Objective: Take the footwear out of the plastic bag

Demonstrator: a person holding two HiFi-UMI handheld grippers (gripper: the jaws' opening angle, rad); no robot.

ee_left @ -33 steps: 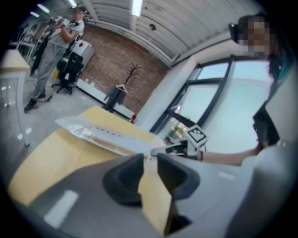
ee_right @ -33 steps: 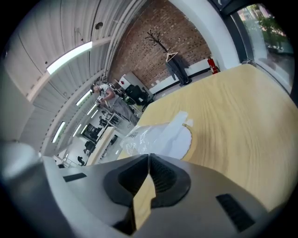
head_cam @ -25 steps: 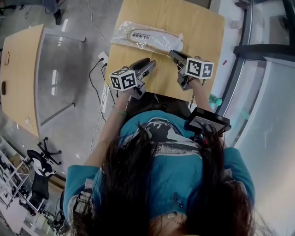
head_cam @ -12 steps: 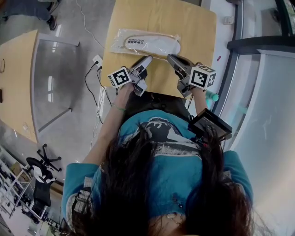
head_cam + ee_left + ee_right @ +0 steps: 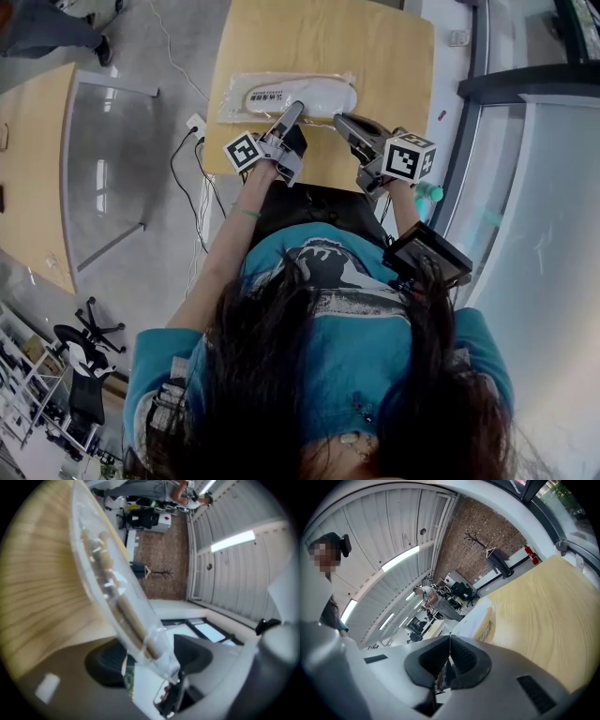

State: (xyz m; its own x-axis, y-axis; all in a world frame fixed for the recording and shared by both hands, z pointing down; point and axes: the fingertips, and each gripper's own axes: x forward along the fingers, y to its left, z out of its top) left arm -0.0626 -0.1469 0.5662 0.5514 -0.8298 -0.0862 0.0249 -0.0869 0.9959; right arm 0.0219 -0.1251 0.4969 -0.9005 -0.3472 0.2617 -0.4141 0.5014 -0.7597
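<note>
Slipper [image 5: 309, 97] in bag [image 5: 234, 99]: light, floppy, slick film; pinch bag's end. Left hand-held gripper [image 5: 292, 112] opening round its edge; right hand-held gripper [image 5: 340, 120] shut, prob. empty.

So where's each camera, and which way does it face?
Head view: on the person's head, facing down; table, hair, arms, left gripper, right gripper.
Left gripper view: on left gripper, along its opening jaws; plastic bag between them.
Right gripper view: on right gripper, over shut jaws, across table.
Shared: head, left show the plastic bag.
</note>
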